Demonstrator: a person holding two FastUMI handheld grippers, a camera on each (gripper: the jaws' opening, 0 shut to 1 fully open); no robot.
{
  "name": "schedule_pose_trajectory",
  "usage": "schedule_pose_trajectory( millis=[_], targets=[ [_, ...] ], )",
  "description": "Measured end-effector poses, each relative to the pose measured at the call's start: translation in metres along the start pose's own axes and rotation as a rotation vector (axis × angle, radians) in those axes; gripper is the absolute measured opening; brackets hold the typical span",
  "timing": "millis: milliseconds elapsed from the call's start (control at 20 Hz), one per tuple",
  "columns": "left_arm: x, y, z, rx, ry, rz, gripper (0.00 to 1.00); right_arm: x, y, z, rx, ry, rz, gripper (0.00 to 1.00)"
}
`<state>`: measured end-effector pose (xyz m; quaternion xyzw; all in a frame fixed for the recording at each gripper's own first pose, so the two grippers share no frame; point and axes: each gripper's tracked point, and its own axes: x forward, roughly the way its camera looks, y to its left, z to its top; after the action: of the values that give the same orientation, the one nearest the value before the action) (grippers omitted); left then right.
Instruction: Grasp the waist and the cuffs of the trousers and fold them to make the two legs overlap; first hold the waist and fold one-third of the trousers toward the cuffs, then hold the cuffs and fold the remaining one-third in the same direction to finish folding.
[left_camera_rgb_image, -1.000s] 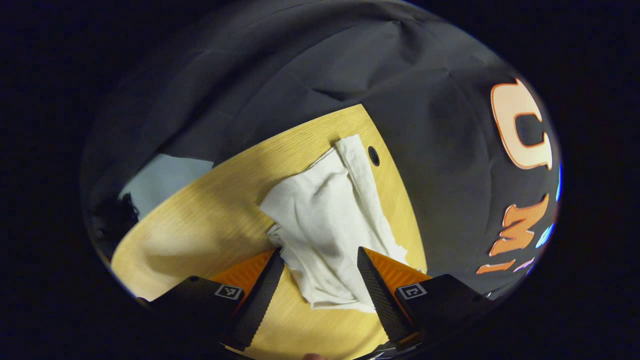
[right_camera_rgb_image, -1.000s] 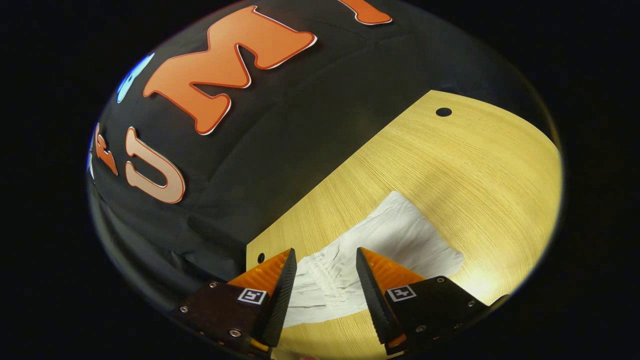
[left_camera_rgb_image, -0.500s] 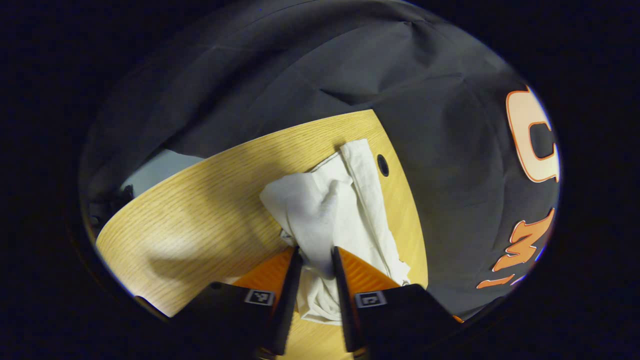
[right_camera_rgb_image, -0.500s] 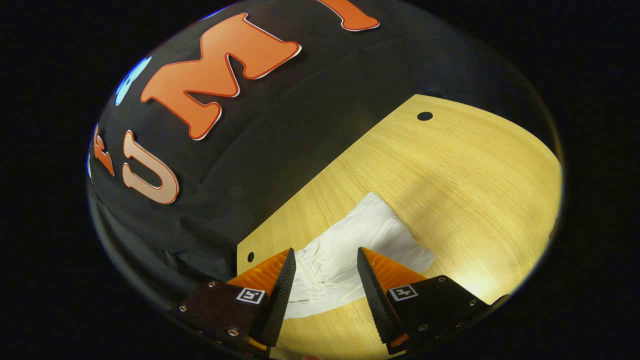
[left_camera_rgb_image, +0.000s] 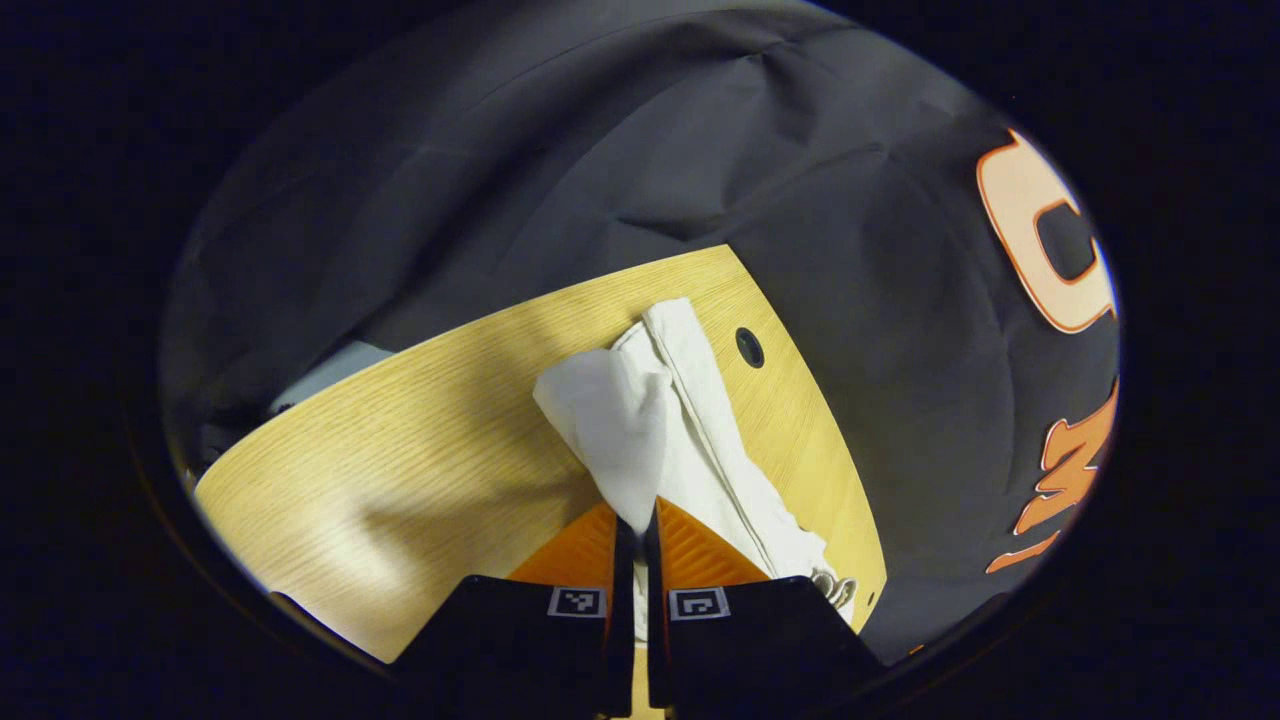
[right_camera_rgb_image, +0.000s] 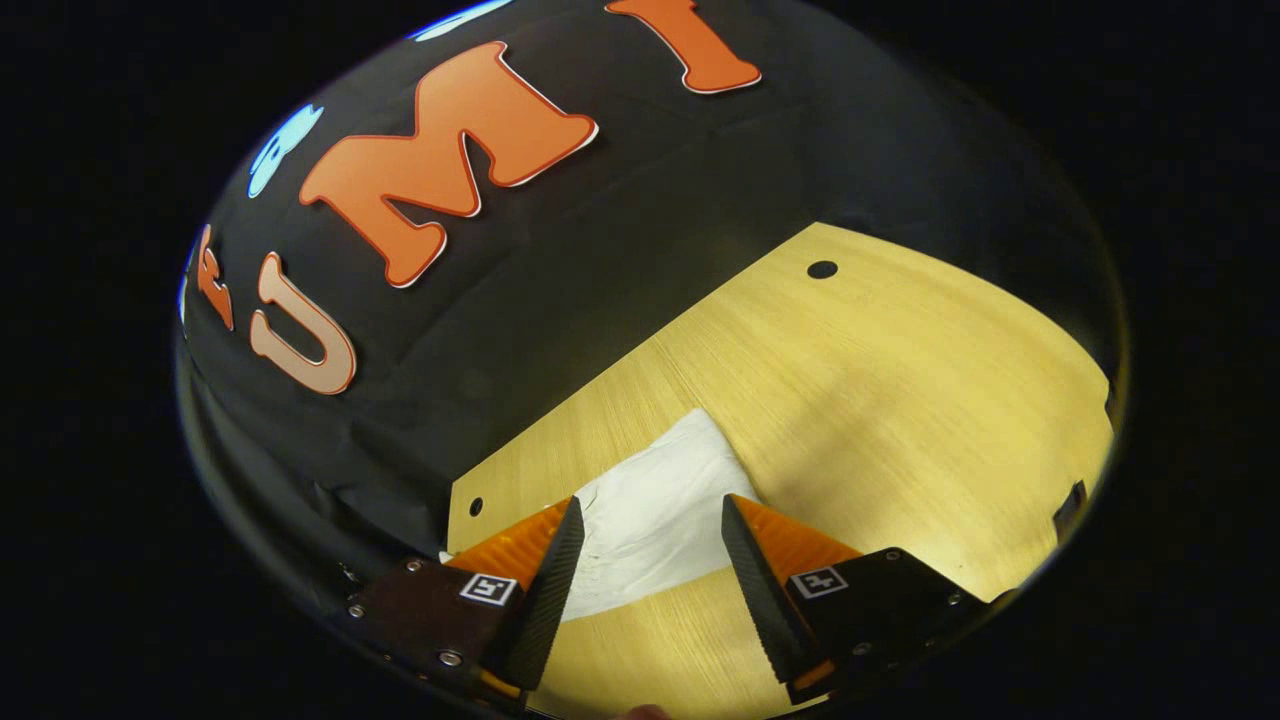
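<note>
My left gripper (left_camera_rgb_image: 636, 520) pinches the rumpled white trousers (left_camera_rgb_image: 640, 420) on the table (left_camera_rgb_image: 420, 440), while my right gripper (right_camera_rgb_image: 650, 525) gapes above them.

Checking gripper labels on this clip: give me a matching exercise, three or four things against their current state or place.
Things:
1. left gripper
2. right gripper
3. white trousers
4. round hole

States or places:
A. fingers spread apart, cloth lying between them
B. near the far edge of the wooden table
C. fingers closed on a pinched-up fold of cloth
D. partly lying on the table, one part lifted

Pairs: 1-C, 2-A, 3-D, 4-B
</note>
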<state>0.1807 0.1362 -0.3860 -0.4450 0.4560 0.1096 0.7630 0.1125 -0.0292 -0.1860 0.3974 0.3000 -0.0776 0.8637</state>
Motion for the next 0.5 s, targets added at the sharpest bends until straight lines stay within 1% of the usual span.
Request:
schedule_pose_trajectory(
  millis=[100, 250, 500],
  targets=[
    [-0.010, -0.015, 0.000, 0.020, -0.020, -0.006, 0.09, -0.007, -0.004, 0.006, -0.004, -0.015, 0.008, 0.88],
    [-0.028, -0.052, -0.007, 0.052, -0.050, -0.038, 0.09, -0.019, -0.019, 0.013, -0.041, -0.031, -0.002, 0.97],
    [-0.052, -0.110, -0.023, 0.131, -0.082, -0.089, 0.09, -0.036, -0.044, 0.026, -0.079, -0.056, -0.006, 0.98]
  ],
)
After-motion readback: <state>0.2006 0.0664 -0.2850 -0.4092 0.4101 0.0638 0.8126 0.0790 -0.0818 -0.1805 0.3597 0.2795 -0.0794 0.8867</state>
